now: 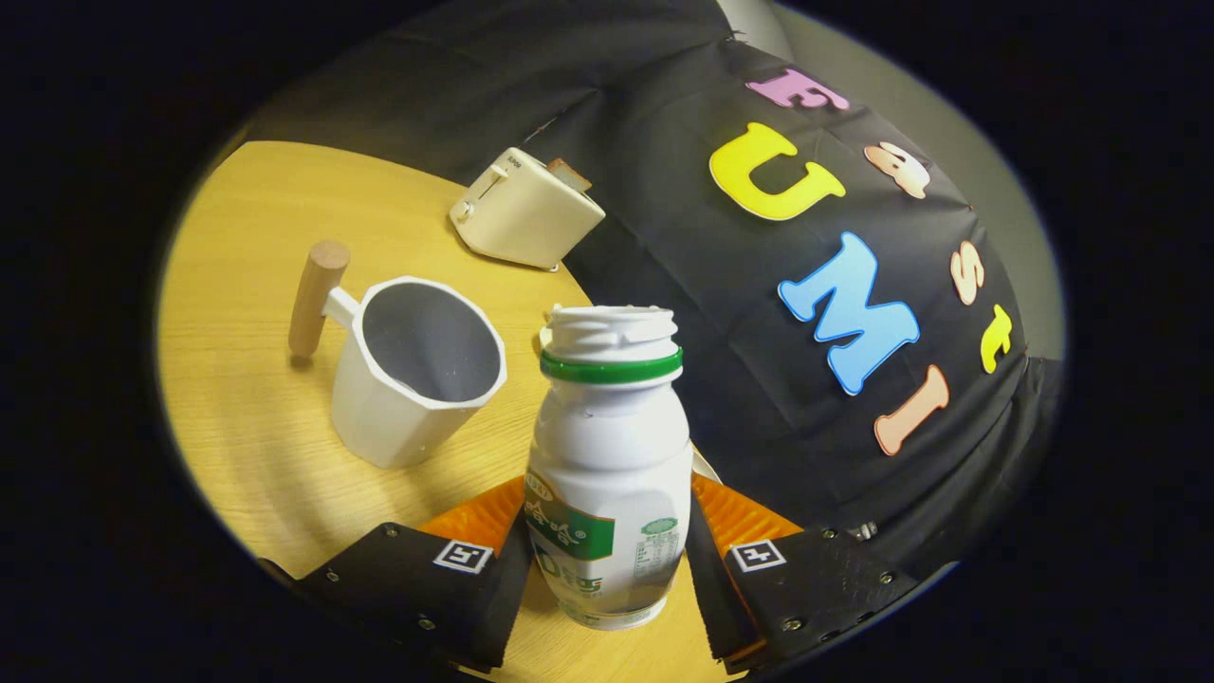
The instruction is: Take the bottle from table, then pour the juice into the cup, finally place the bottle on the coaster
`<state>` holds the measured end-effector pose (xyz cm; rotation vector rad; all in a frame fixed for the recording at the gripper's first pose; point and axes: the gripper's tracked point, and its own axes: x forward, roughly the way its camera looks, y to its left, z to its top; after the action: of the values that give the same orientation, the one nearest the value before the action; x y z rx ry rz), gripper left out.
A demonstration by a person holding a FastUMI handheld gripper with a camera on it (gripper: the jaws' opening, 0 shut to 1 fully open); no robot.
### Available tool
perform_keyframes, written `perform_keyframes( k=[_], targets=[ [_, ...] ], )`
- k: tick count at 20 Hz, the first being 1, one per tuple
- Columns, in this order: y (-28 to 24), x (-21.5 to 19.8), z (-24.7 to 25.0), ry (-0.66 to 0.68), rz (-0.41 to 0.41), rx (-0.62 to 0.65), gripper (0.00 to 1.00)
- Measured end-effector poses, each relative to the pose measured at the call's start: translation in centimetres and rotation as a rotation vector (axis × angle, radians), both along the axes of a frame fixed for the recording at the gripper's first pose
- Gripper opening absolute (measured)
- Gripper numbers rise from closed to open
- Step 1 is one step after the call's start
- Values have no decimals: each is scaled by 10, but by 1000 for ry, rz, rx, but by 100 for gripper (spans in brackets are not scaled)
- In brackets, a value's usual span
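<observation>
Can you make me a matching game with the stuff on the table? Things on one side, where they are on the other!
Things:
1. bottle
2. cup
3. toaster
4. cup's wooden handle

Places:
A. far back on the table, by the black cloth wall
B. between the tool's two fingers, which press on its sides
C. sticking out of the white cup's side, away from the bottle
D. just beyond the fingers, beside the bottle, open and looking empty

Pairs: 1-B, 2-D, 3-A, 4-C
</observation>
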<state>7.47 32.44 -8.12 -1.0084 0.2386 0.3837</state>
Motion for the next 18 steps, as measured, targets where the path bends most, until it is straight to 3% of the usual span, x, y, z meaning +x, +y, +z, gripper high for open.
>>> perform_keyframes(
  k=[18],
  targets=[
    [2, 14, 3, -138, 46, -344, 76]
  ],
)
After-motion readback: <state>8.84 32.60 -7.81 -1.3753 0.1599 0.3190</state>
